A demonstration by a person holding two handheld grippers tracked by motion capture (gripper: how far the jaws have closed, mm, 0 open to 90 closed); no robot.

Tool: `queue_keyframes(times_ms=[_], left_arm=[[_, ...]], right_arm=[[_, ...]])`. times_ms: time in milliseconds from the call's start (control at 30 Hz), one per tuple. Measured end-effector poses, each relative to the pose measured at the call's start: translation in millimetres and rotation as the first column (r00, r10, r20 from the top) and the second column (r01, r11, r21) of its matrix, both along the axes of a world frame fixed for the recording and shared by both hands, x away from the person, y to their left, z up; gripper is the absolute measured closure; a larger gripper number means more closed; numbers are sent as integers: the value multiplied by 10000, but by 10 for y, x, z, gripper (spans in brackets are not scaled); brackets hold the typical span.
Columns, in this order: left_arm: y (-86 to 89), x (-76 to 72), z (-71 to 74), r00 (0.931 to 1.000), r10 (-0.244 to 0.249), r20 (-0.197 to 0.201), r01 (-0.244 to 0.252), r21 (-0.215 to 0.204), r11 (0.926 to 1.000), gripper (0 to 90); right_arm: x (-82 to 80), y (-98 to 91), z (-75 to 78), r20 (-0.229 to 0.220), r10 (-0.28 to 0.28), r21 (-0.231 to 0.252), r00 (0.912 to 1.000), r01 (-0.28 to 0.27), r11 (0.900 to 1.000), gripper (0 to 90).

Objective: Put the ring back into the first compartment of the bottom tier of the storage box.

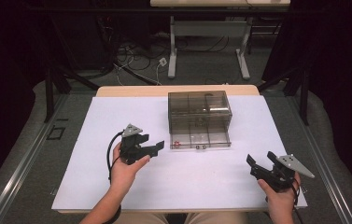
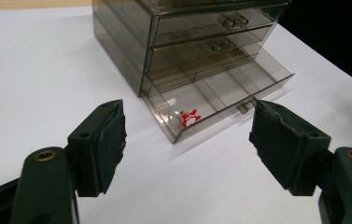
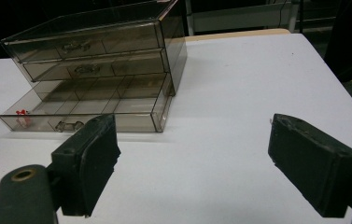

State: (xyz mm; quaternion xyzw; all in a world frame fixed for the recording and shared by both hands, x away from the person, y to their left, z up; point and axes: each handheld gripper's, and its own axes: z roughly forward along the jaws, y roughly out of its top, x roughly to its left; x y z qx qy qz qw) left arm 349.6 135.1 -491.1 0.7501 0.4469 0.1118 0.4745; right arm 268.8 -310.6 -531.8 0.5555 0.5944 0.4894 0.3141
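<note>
A smoky clear drawer chest (image 1: pixel 200 111) stands on the white table top (image 1: pixel 117 186). Its bottom drawer (image 2: pixel 220 100) is pulled out, and a small red object (image 2: pixel 190 118) lies in the drawer's left front compartment (image 3: pixel 22 115). The two upper drawers are pushed in. My left gripper (image 1: pixel 157 147) is open just left of the open drawer, its jaws wide apart and holding nothing (image 2: pixel 187 144). My right gripper (image 1: pixel 260 164) is open too, near the table's front right, pointing toward the chest (image 3: pixel 192 163).
The white sheet covers a wooden table (image 1: pixel 117 90) with a bare strip at the back. Beyond it are a second table's legs (image 1: pixel 172 56) and loose cables (image 1: pixel 136 60) on the floor. Dark curtains flank both sides.
</note>
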Motion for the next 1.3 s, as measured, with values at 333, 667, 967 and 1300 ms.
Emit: queue_keyframes(times_ms=[333,667,967,1300], left_arm=[[143,-157,-44,9994,47,342,-45,-63,10000,192],[366,-292,-125,9949,681,738,-667,-211,9975,102],[604,-432,-223,9901,935,1045,-873,-624,9942,17],[821,-532,-288,9841,1280,1231,-1171,-920,9889,5]], right_arm=[[-5,13,2,-24,2,19,10000,-2,10000,154],[-6,13,-3,52,1,-30,10000,-1,10000,154],[-2,31,-15,-58,61,-75,10000,-61,10000,154],[-2,25,-33,-131,42,-61,9999,-43,10000,154]])
